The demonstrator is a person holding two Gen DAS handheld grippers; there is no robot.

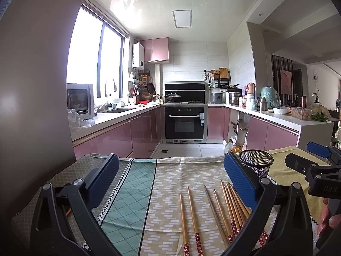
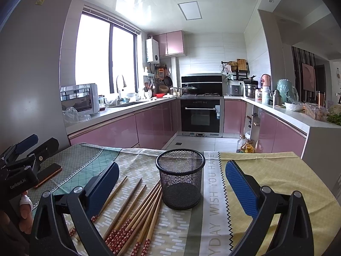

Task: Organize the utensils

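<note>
Several wooden chopsticks with red flowered ends lie loose on the patterned tablecloth; they also show in the right wrist view. A black mesh holder stands upright and empty just right of them, also seen in the left wrist view. My left gripper is open above the cloth, its right finger over the chopsticks. My right gripper is open, with the holder between its fingers and the chopsticks by its left finger. Each gripper shows in the other's view.
A phone lies on the cloth at the left. The table's far edge faces a kitchen with pink cabinets. Oil bottles stand on the floor beyond the table.
</note>
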